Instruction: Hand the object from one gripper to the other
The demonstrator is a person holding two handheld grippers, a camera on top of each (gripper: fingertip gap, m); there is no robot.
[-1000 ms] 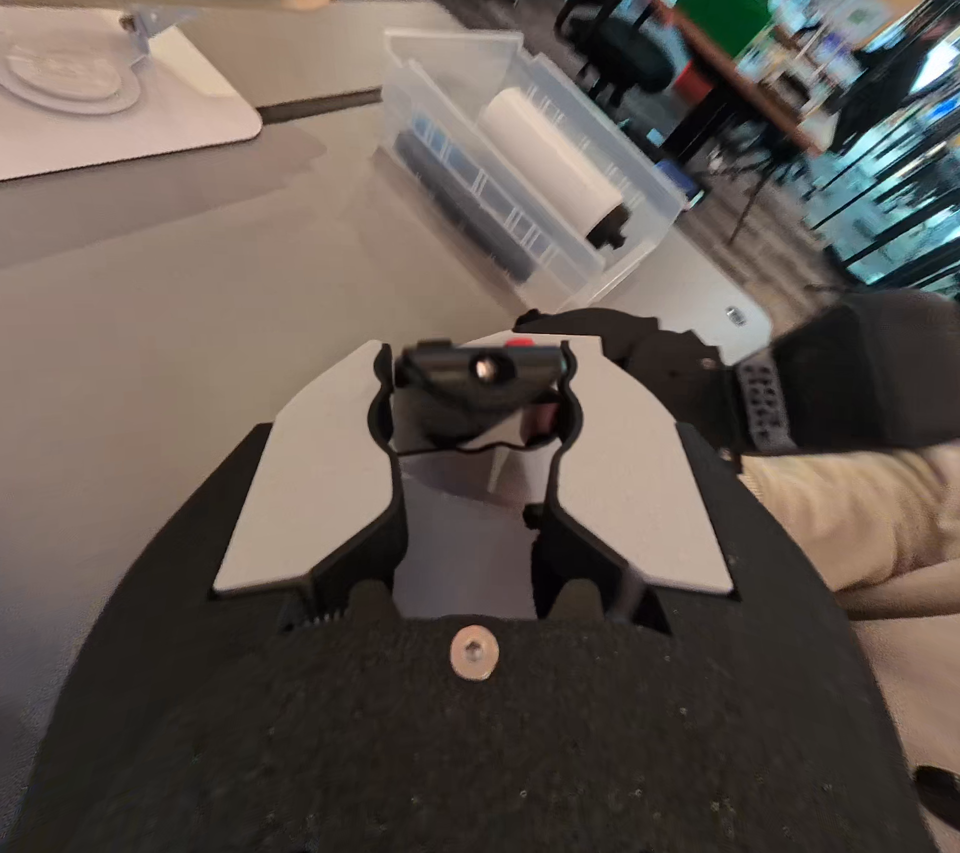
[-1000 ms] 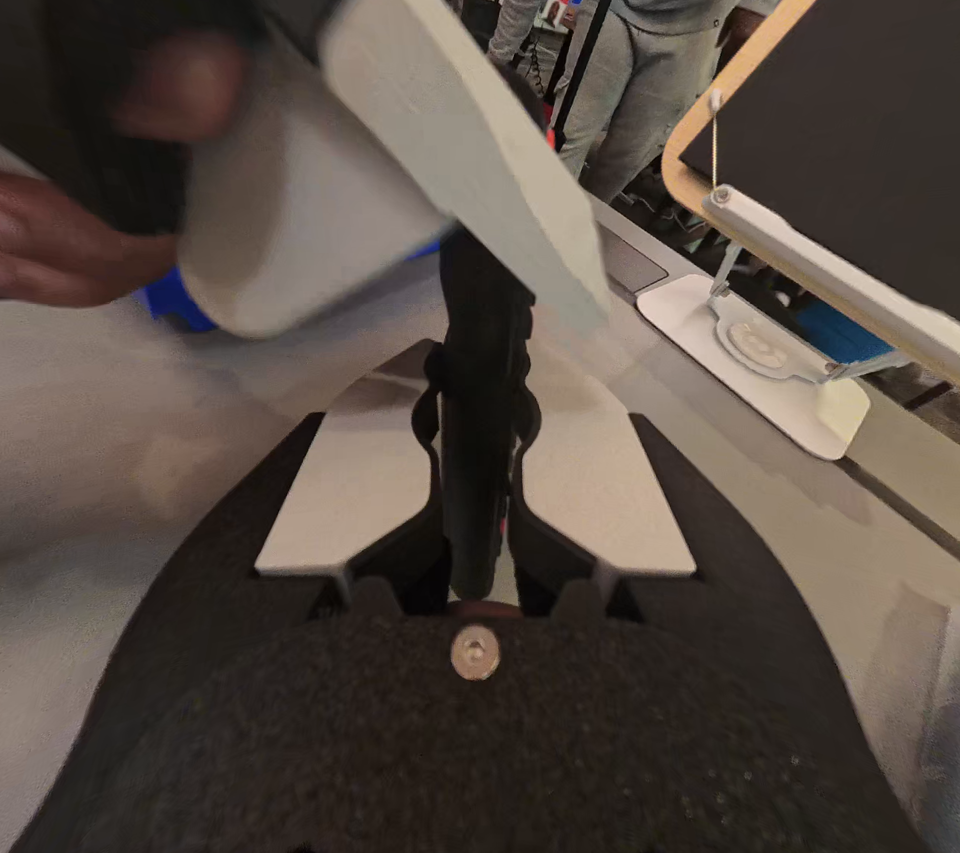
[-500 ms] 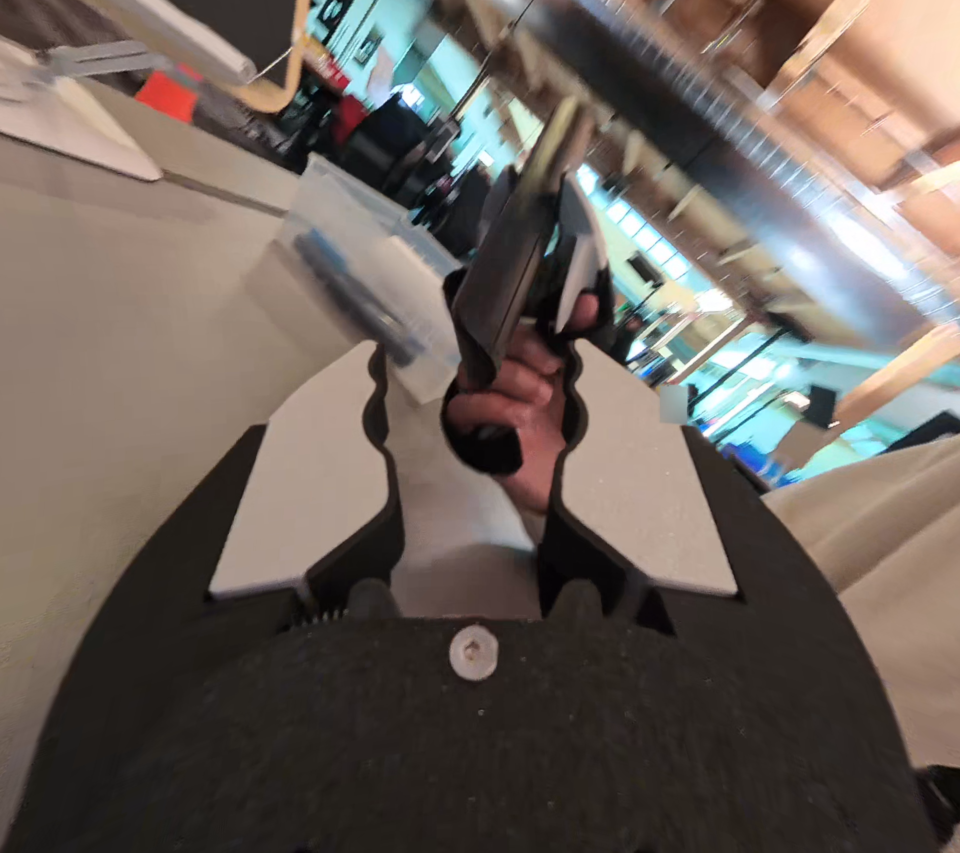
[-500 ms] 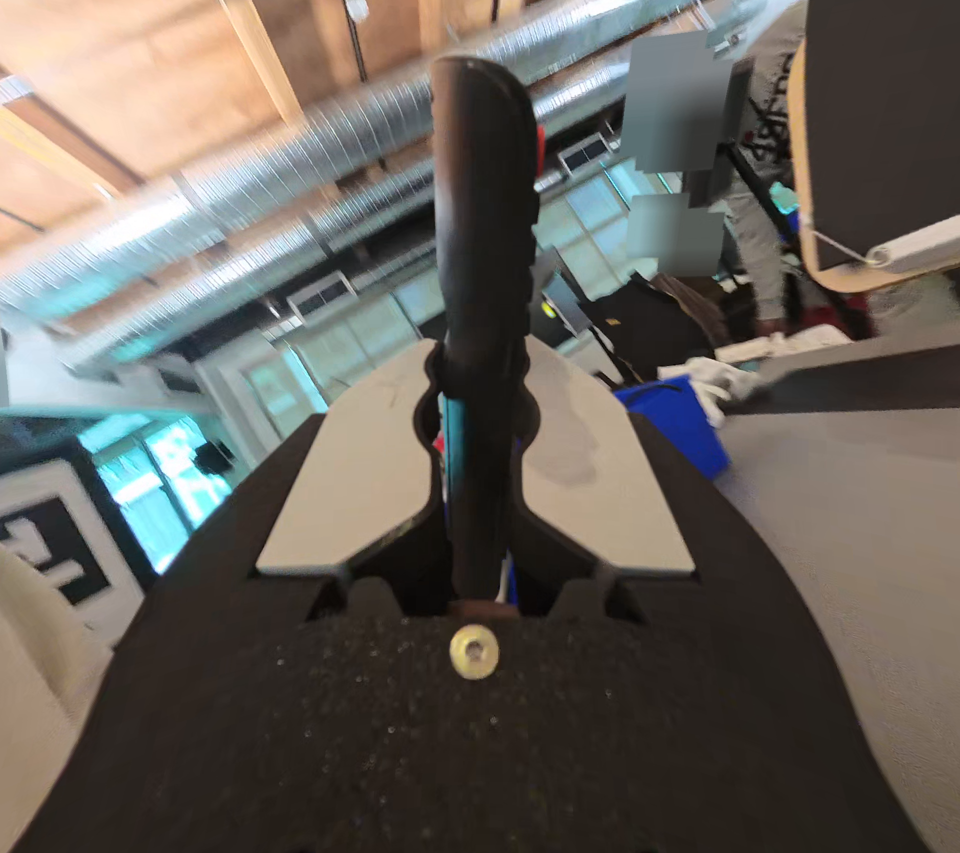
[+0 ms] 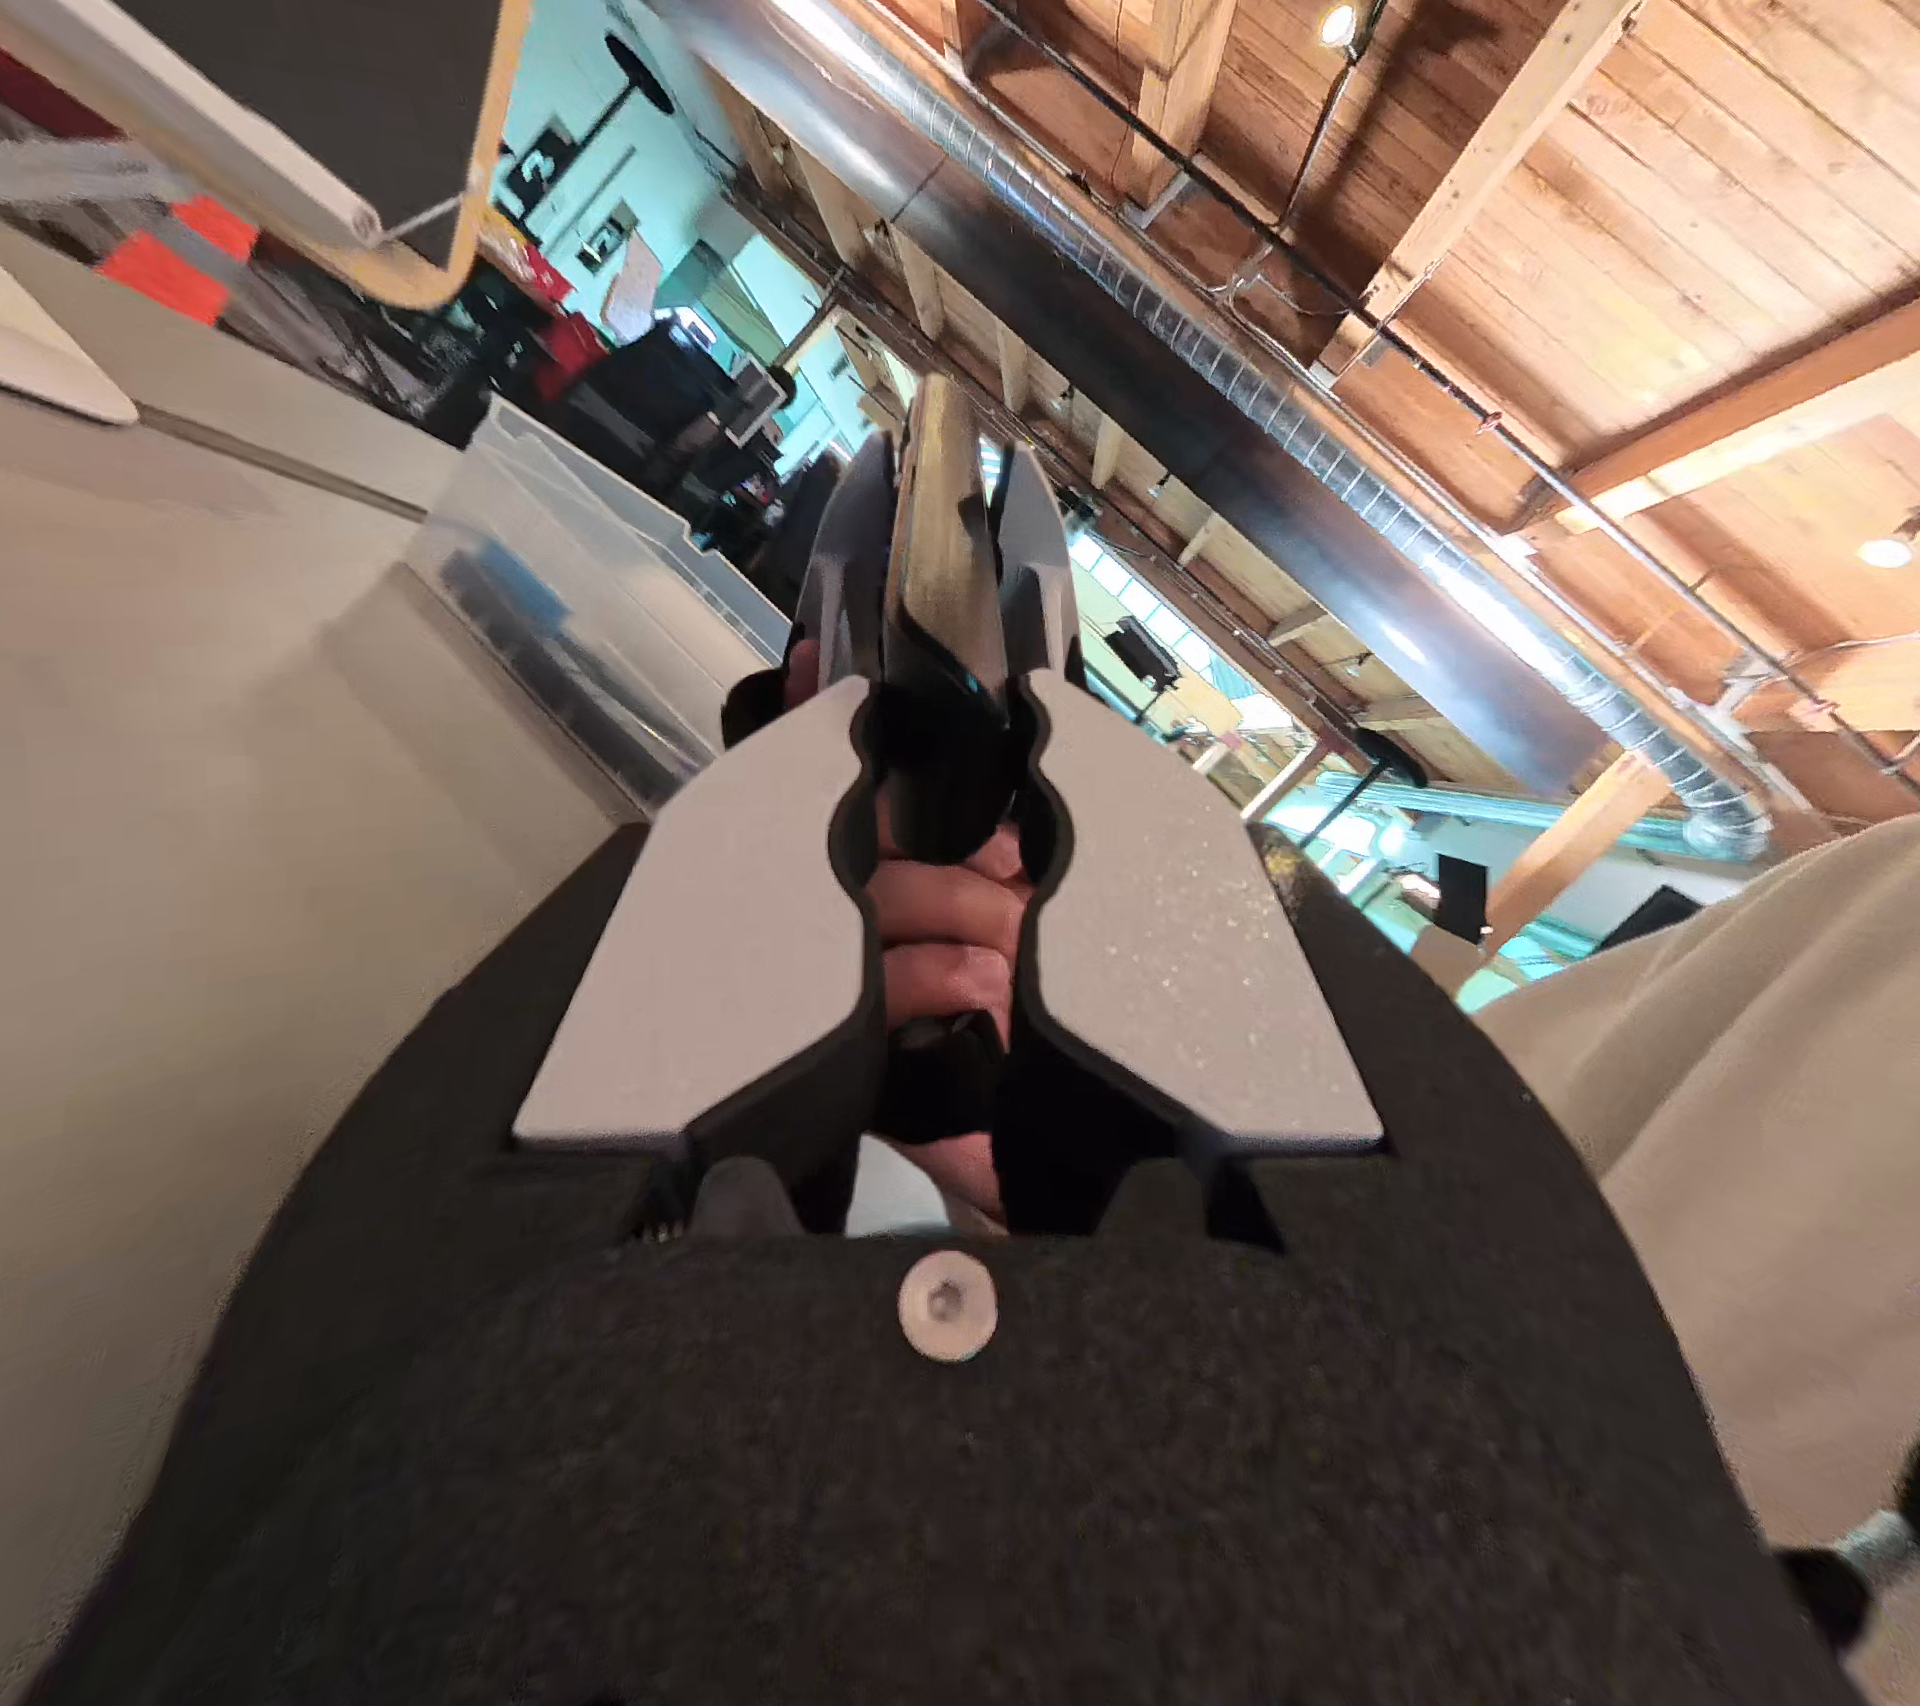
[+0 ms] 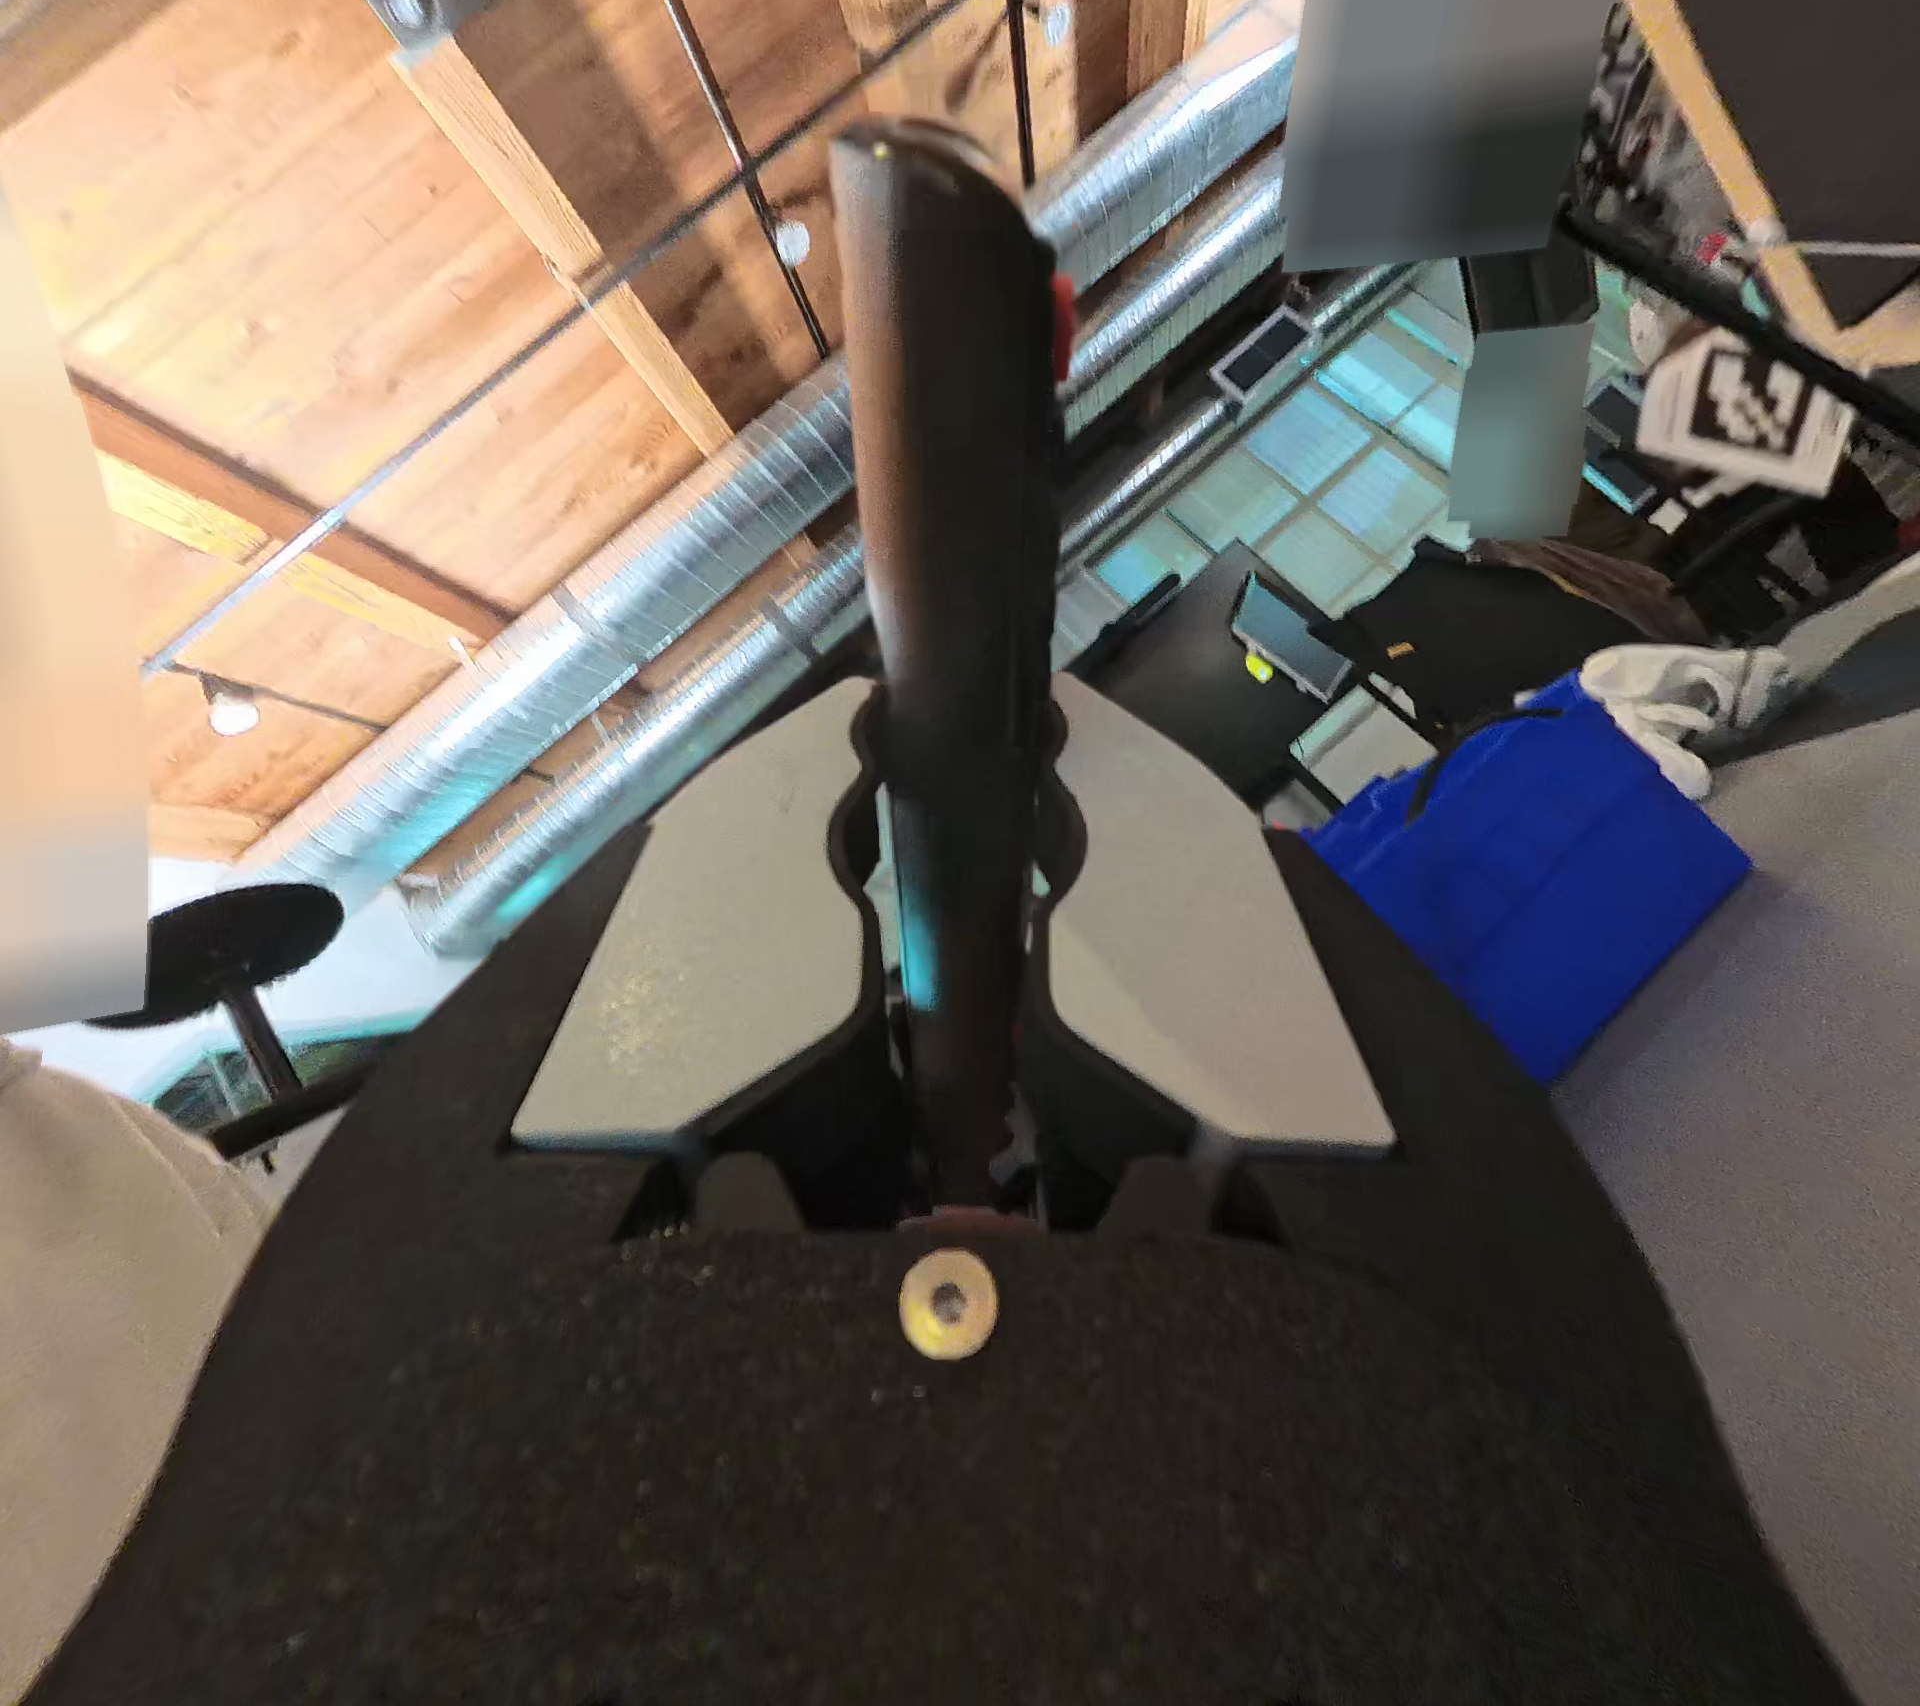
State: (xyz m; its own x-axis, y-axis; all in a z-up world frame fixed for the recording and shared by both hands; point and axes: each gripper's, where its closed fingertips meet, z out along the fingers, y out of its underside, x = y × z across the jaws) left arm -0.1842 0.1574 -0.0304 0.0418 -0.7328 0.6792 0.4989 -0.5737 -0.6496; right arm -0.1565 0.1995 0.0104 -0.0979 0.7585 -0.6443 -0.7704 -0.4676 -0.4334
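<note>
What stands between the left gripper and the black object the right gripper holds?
No separate thing shows. The black object sits straight ahead of the left gripper, clamped in the right gripper, whose fingers flank it. The person's hand just below is the nearest thing to avoid.

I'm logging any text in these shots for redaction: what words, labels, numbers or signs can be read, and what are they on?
White sheet, far right in the right wrist view: a black-and-white square pattern, no readable words.
Dark sign, far off in the left wrist view: too small and blurred to read.
Black remote in the right claw: no print visible.
Nothing else is readable.
</note>
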